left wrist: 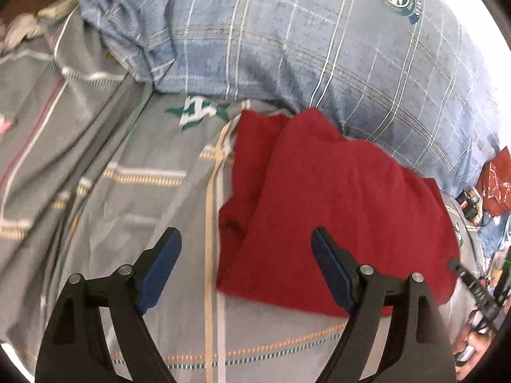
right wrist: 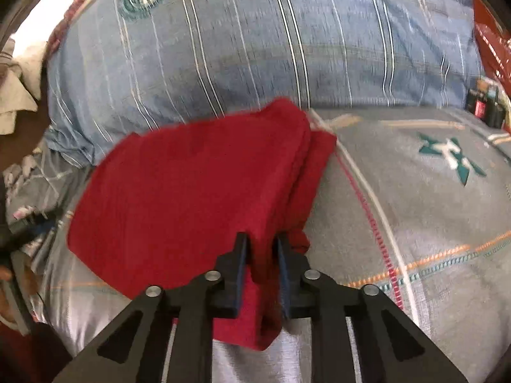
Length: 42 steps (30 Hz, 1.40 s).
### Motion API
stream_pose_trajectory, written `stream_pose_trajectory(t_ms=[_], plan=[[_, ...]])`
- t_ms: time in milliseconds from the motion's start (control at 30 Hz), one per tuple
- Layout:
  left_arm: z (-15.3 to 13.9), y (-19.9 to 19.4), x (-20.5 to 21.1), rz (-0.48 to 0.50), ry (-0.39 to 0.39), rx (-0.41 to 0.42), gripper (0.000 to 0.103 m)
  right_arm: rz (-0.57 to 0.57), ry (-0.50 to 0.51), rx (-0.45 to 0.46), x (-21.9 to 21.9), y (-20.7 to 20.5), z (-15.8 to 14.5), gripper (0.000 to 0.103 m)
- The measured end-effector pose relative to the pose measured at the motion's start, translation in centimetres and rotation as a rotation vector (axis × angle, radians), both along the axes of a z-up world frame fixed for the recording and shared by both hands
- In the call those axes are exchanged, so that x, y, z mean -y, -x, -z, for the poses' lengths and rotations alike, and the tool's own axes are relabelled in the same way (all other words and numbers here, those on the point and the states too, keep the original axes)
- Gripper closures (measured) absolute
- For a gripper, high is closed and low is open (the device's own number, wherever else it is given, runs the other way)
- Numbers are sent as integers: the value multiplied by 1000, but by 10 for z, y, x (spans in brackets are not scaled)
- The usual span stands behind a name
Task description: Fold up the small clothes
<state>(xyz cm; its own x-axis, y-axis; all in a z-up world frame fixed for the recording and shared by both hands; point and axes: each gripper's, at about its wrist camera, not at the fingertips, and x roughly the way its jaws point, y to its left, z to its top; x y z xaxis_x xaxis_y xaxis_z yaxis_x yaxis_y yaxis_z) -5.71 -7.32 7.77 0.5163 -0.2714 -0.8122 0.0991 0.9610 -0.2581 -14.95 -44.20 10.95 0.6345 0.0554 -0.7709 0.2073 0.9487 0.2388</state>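
A red cloth point(left wrist: 335, 210) lies folded on a grey striped bedsheet point(left wrist: 127, 191), just in front of a blue plaid pillow point(left wrist: 303, 41). My left gripper point(left wrist: 246, 249) is open and empty, hovering over the cloth's near left edge. In the right wrist view the red cloth point(right wrist: 191, 198) lies folded in layers. My right gripper point(right wrist: 262, 249) is shut on the cloth's near right corner, and red fabric bunches between the blue pads.
The blue plaid pillow point(right wrist: 255, 38) fills the back of both views. A red plastic bag point(left wrist: 495, 182) and small items lie at the right edge. Crumpled white fabric point(right wrist: 16, 95) lies at the far left. The grey sheet point(right wrist: 431, 207) stretches right.
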Motion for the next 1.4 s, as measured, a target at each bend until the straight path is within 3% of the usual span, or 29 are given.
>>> stream_pose_trajectory(t_ms=[67,167,267,300,333,400,533,767,867,1000,1033,1133,1267,1400], plan=[[8,0,-5,-8,21,-3,19,11,29,20,1,5,-8,97],[21,-7,-7,-20,41,-29,19,25,34,-49,6,3,11,97],[27,-12,-6,-25,47,-39,19,43,-51,-15,14,7,9,87],[27,-13,-5,-24,40,-33,19,54,-86,10,19,9,5,67],[27,-13,-3,-24,31,-26,19,69,-117,51,25,12,1,37],[27,-15,-1,-19,8,-7,19,115,-160,117,35,15,-1,20],[29,-22,6,-14,-28,8,19,129,-220,56,44,-4,16,20],[38,-30,9,1,-39,-12,19,95,-166,27,31,-30,30,23],[39,-32,9,3,-22,-23,19,78,-84,15,18,-32,32,44],[40,-32,11,13,-5,-33,19,65,12,37,9,-31,23,80],[40,-31,12,16,-8,-31,19,69,27,53,10,-30,17,83],[38,-29,14,28,-16,-23,19,77,16,103,13,-26,2,86],[39,-29,17,49,-15,-25,19,72,99,133,7,-26,-12,86],[37,-27,17,59,-30,-14,19,96,54,2,22,-32,14,85]])
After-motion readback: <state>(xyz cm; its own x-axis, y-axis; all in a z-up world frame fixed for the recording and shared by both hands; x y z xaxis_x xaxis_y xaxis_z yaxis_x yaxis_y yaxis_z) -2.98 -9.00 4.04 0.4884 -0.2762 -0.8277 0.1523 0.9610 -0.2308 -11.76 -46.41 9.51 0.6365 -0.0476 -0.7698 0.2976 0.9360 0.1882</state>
